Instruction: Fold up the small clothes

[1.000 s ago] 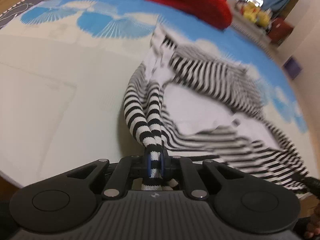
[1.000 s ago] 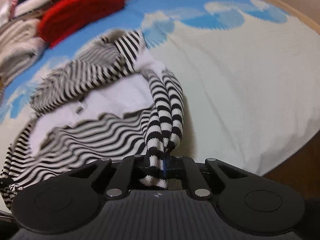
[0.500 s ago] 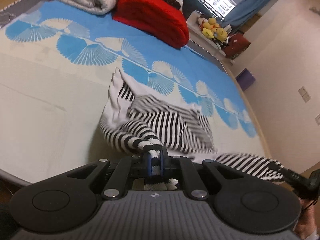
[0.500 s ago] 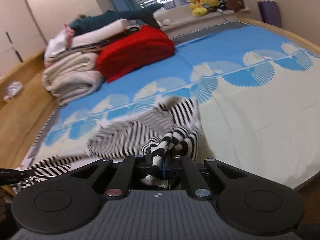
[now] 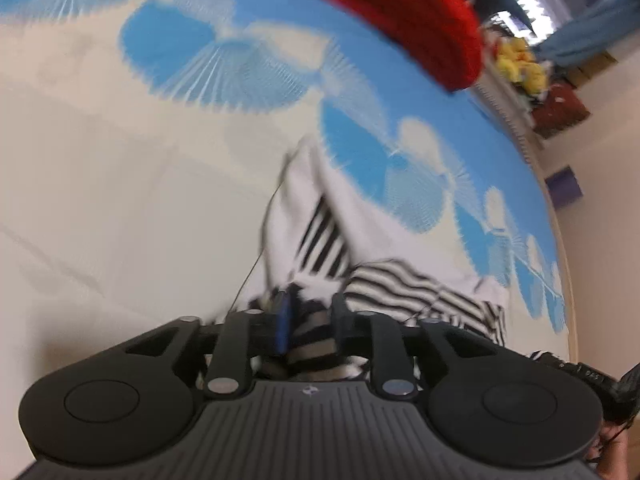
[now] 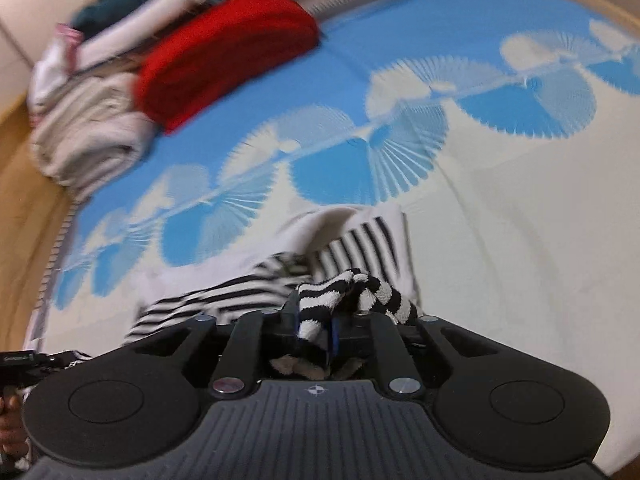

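A black-and-white striped small garment (image 5: 400,284) lies bunched on the bed, low and close in both views. My left gripper (image 5: 311,320) has its jaws opening, and a striped cuff lies loosely in the widened gap. In the right wrist view the garment (image 6: 360,248) spreads just ahead. My right gripper (image 6: 314,320) is also opening, but its knit cuff still fills the narrow gap and arches up over the fingers. Each gripper shows at the other view's lower edge, blurred.
The bedsheet (image 6: 500,220) is cream near me, with blue fan shapes further back. A red cushion (image 6: 224,56) and folded blankets (image 6: 88,136) sit at the far end. Yellow soft toys (image 5: 520,68) stand beyond. The wooden bed edge (image 5: 568,280) runs along the right.
Both grippers swung up and then came back down low over the bed with the cuffs, bunching the garment. Both sets of jaws have widened, the left more.
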`<state>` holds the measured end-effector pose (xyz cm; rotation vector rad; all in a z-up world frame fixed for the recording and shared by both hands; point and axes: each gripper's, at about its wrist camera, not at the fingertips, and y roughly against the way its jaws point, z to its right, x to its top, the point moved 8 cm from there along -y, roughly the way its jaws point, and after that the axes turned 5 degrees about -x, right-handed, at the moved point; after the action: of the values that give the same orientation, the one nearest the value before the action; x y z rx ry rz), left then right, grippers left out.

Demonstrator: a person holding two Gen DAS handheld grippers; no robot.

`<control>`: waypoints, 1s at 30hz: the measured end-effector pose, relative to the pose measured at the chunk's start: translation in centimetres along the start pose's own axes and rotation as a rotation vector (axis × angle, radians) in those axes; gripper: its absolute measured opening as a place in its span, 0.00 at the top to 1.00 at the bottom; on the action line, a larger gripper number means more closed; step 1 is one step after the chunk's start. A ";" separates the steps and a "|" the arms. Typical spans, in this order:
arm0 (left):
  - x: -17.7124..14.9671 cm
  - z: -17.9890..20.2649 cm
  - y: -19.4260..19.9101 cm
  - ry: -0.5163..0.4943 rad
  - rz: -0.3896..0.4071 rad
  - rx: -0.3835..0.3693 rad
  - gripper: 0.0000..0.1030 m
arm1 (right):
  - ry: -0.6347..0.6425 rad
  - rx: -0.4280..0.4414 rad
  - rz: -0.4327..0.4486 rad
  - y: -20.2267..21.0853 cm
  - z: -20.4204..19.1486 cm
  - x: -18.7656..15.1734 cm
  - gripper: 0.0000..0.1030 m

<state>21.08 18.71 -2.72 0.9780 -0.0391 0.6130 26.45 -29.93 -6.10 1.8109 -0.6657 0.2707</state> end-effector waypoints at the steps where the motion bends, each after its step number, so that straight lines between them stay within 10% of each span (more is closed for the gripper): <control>1: 0.1 -0.2 -0.1 0.048 -0.007 -0.012 0.75 | -0.025 -0.001 -0.008 -1.0 0.5 -0.2 0.83; 5: 0.7 2.3 0.6 -0.072 0.025 -0.081 0.43 | -0.060 -0.030 -0.009 -1.9 1.2 -0.5 0.79; 19: -4.2 3.2 2.2 -0.298 -0.122 -0.018 0.41 | -0.147 0.082 0.098 2.4 3.7 1.0 0.62; 27: -7.0 4.4 -0.6 -0.453 -0.222 0.042 0.44 | 0.052 0.113 -0.136 -0.6 0.3 -3.8 0.53; 30: -6.2 3.9 -1.4 -0.431 -0.195 0.067 0.74 | 0.061 0.106 -0.164 -2.2 -0.4 -4.7 0.53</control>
<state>17.53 12.17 -3.41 1.1498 -0.3038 0.2184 23.92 -27.72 -10.05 1.9385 -0.4643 0.2546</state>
